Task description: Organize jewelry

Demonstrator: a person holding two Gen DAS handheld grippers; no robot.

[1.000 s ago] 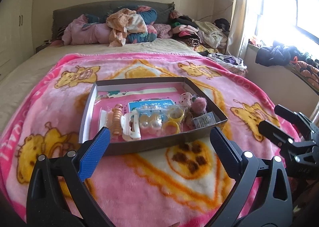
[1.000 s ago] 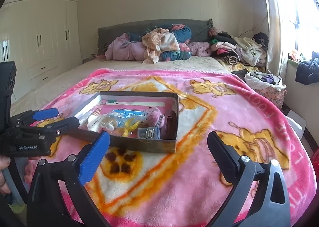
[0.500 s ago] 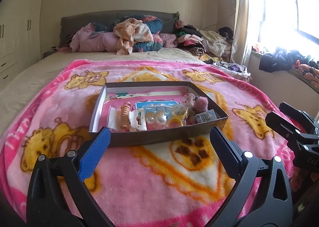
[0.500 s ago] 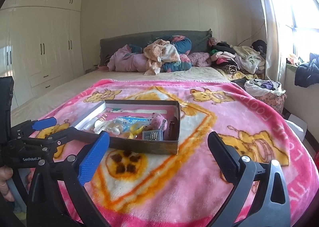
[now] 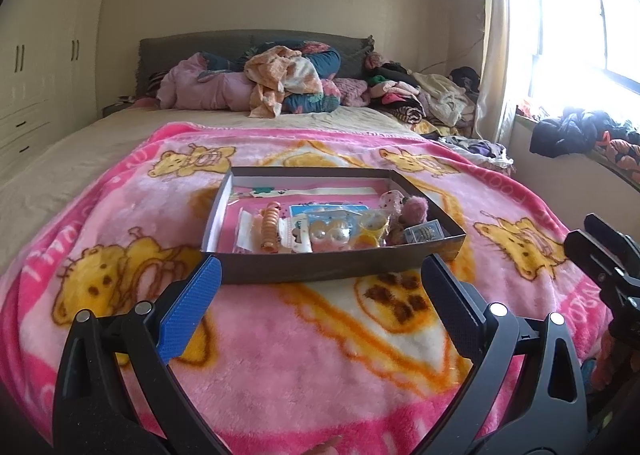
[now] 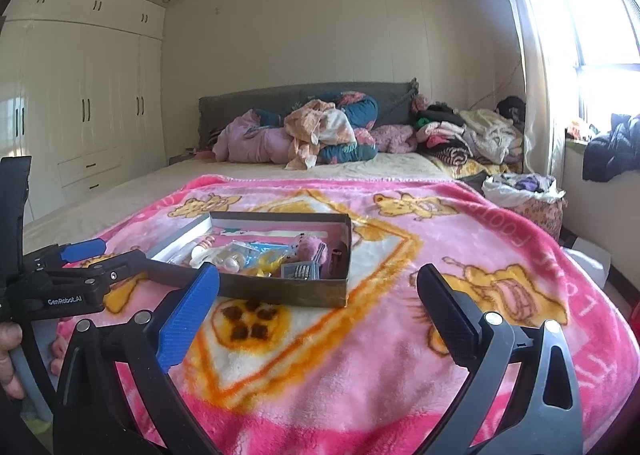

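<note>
Over the last second both of my grippers have pulled back and levelled out, so the box (image 5: 336,251) now sits farther ahead and I look across it rather than down into it. The left gripper (image 5: 320,303) has its jaws spread wide with nothing between them; the right gripper (image 6: 318,305) is the same, spread and empty. The box rests on the pink blanket (image 5: 300,355), open-topped, its long axis running left to right across my left view. Inside lie an orange hair coil (image 5: 270,229), pearl pieces in a clear packet (image 5: 330,231), yellow rings (image 5: 374,225) and a pink pom-pom (image 5: 414,211), all crowded toward the near wall. The box lies straight ahead of the left fingers, between their tips in that view. From the right it sits ahead and off to the left. I judge the left the nearer and better lined up for a first reach.
</note>
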